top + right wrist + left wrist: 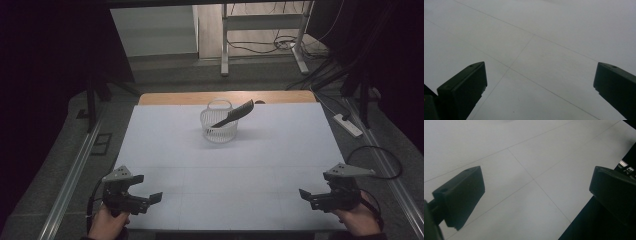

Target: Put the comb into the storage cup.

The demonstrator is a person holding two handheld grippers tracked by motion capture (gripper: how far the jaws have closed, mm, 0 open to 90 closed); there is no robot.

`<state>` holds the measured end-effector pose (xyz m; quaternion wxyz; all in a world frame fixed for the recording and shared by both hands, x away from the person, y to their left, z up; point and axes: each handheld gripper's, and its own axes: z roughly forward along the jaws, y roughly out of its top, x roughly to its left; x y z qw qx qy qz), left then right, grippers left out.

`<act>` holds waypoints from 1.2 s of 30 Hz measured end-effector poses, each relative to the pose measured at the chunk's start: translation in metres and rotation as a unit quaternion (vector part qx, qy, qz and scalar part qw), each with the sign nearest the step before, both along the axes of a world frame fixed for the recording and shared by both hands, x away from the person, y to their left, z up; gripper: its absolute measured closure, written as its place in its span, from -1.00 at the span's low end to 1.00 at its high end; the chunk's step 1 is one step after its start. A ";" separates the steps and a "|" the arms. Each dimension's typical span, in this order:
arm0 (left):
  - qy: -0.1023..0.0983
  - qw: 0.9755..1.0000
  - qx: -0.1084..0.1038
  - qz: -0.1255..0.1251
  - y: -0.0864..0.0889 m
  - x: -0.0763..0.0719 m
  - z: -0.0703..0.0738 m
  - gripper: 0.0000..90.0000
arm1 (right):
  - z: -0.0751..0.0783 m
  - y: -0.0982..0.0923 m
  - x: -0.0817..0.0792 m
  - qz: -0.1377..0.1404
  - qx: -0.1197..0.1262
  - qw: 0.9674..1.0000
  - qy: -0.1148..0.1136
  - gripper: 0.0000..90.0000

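**At the near edge, both grippers waiting with jaws apart**

Toward the far middle of the white table sheet, a small white plastic mesh basket with a looped handle is standing upright, and a dark, flat comb-like tool is leaning inside it. Its lower end is sitting down in the basket while its upper end is sticking out over the rim, tilting up and to the right. What exactly the dark tool is cannot be told for sure at this size.

Both grippers are hanging well apart from the basket, down at the near edge of the sheet. The left black two-jaw gripper is sitting in the person's left hand at the near left corner, pointing inward toward the middle of the table. In the left gripper view its jaws are standing wide apart with nothing between them, and faint crossing fold lines of the sheet are showing in the gap, along with the sheet's dark edge at the lower right.

The right black two-jaw gripper is sitting in the person's right hand at the near right corner, also pointing inward. In the right gripper view its jaws are likewise spread wide and grasping nothing, with bare white sheet and thin crease lines lying between them.

A grey three-cornered plate is topping each gripper, and a black cable is looping on the floor beside the right one
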<state>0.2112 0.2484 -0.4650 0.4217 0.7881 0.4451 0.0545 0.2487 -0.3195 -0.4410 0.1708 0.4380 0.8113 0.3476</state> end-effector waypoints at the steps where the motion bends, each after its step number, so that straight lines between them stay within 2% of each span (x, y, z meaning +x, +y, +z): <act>1: 0.000 1.000 0.000 0.000 0.000 0.000 0.000 -0.99 | 0.000 -0.001 -0.001 -0.001 -0.002 1.000 0.000 -1.00; 22: -0.002 1.000 0.000 0.001 0.000 0.000 0.000 -0.99 | -0.004 -0.012 -0.011 -0.020 -0.021 1.000 0.011 -1.00; 36: -0.002 1.000 -0.001 0.004 0.000 -0.001 0.000 -0.99 | -0.004 -0.017 -0.017 -0.034 -0.043 0.998 0.027 -1.00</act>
